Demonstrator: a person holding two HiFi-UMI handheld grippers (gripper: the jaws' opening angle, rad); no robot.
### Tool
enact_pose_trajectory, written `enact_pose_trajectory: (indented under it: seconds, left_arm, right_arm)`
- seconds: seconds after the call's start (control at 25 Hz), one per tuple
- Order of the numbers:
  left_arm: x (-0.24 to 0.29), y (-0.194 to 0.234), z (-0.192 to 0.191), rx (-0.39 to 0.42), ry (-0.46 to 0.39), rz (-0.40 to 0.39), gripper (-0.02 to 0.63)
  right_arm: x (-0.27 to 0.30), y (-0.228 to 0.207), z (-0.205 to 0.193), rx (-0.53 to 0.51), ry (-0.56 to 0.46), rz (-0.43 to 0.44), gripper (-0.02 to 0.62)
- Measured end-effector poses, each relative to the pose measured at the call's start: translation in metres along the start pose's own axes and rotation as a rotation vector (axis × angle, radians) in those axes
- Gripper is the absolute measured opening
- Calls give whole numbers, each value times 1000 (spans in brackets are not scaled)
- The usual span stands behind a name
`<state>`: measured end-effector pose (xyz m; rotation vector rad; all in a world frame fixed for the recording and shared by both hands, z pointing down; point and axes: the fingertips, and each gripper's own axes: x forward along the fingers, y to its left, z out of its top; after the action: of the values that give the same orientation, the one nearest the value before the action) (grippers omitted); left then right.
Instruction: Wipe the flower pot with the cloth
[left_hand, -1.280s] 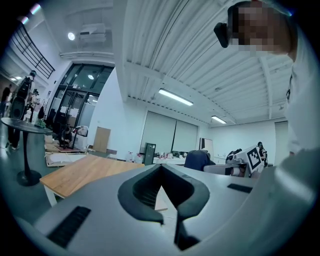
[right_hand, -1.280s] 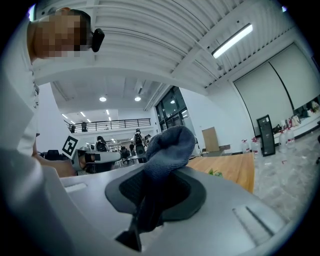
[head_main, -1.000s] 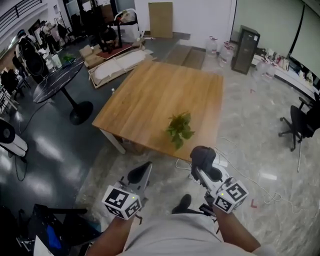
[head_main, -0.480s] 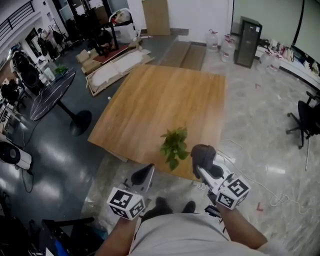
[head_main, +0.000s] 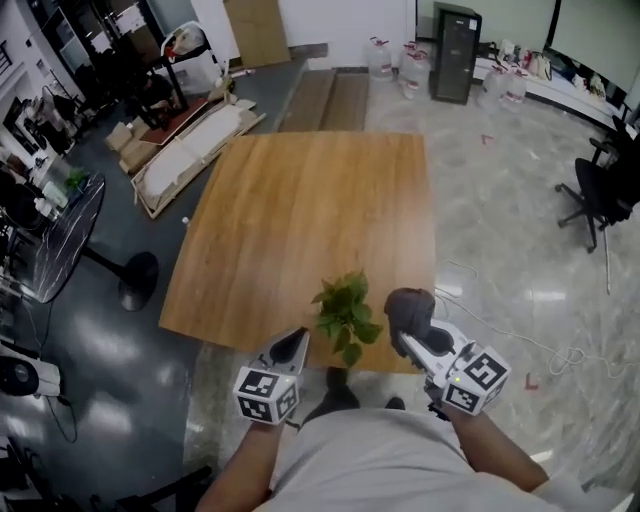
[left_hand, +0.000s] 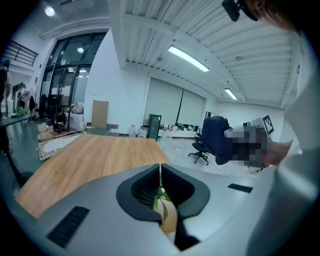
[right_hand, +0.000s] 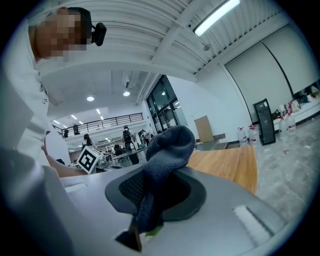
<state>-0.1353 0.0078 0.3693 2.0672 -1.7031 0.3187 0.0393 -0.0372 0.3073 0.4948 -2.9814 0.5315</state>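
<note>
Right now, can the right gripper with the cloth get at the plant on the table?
Probably yes. The right gripper, shut on the cloth, is close beside the plant at the near edge of the table, with nothing between them. The pot itself I cannot see under the foliage.

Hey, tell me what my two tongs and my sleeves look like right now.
The left tongs and right tongs both have light grey bodies, with black ribbed pads inside the jaws. Each carries a white cube with black square markers at the hand end. You wear a white top, and its sleeves leave the forearms uncovered.
</note>
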Motion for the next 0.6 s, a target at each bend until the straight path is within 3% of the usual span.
enact_pose_trajectory:
  seconds: [0.2,0.6]
  left_arm:
    - [54,38,-14,-32,94,-99,8]
    - [122,95,-47,-10,265,-255,43]
  right_arm:
    - [47,-33,-5,36,7,-97,63]
    - [105,-68,-28,93,41,-269,63]
